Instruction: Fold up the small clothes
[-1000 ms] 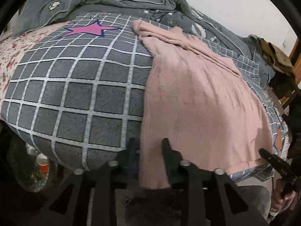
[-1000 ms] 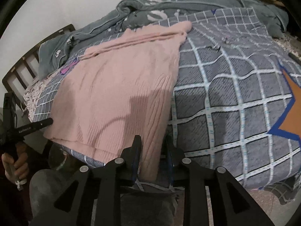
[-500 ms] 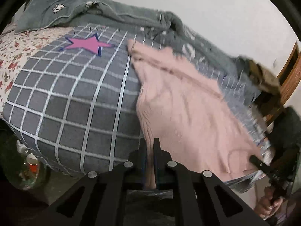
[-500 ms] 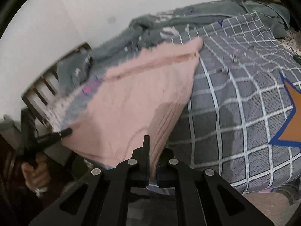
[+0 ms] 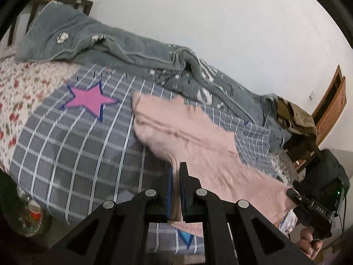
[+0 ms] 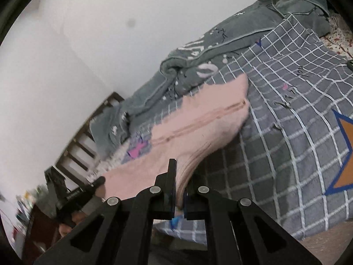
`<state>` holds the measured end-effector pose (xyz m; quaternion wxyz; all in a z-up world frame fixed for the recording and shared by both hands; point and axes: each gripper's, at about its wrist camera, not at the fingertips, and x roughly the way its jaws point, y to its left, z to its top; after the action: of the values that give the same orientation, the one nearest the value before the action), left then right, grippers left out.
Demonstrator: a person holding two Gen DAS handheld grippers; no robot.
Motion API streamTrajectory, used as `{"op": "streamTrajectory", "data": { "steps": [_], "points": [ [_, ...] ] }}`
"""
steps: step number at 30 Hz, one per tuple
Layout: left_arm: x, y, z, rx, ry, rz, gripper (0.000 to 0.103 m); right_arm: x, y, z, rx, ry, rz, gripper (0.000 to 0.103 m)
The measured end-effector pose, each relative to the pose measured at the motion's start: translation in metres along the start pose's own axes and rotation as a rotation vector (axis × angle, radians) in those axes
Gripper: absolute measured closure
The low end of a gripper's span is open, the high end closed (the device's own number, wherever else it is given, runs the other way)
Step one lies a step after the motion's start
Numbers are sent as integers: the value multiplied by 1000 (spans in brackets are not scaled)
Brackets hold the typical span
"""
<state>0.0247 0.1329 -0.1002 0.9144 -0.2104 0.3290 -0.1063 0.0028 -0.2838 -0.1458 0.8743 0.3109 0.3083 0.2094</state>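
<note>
Pink sweater (image 5: 189, 137) pinched by both tools; lettering unreadable.

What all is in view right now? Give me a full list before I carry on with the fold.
pink knit garment: one, pale pink, near hem lifted off the bed, far end on the checked cover
checked bed cover: one, grey with white grid, across the bed
pink star: one, pink with blue outline, on the cover left of the garment
orange star: one, orange with blue outline, on the cover right of the garment
grey blanket: one, grey, bunched along the wall
floral sheet: one, white with red flowers, left of the cover
headboard: one, dark wood, at the bed's end
red cup: one, below the bed edge
left claw: one, black, shut on the garment's hem
right claw: one, black, shut on the hem
</note>
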Motion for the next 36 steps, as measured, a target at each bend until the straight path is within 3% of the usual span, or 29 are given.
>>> {"op": "streamTrajectory", "data": {
  "steps": [6,13,18,28,30,31,33,36],
  "points": [
    [30,-10,56,-64,-39,17,96,26,4,53,69,-48,89,98],
    [100,-7,105,-45,-73,113,96,86,-19,115,169,-74,200,98],
    [154,7,126,-75,-56,127,96,140,-48,150,215,-52,161,98],
    [240,24,154,-77,-1,155,95,228,-92,184,247,18,85,97],
    [255,28,160,-93,10,163,93,245,-99,192,244,38,68,90],
    [259,30,164,-101,6,191,92,248,-101,195,244,44,61,78],
    [262,34,167,-109,-6,221,70,252,-101,200,211,29,42,57],
    [256,36,165,-96,-21,223,63,246,-96,198,129,9,-27,55]
  ]
}}
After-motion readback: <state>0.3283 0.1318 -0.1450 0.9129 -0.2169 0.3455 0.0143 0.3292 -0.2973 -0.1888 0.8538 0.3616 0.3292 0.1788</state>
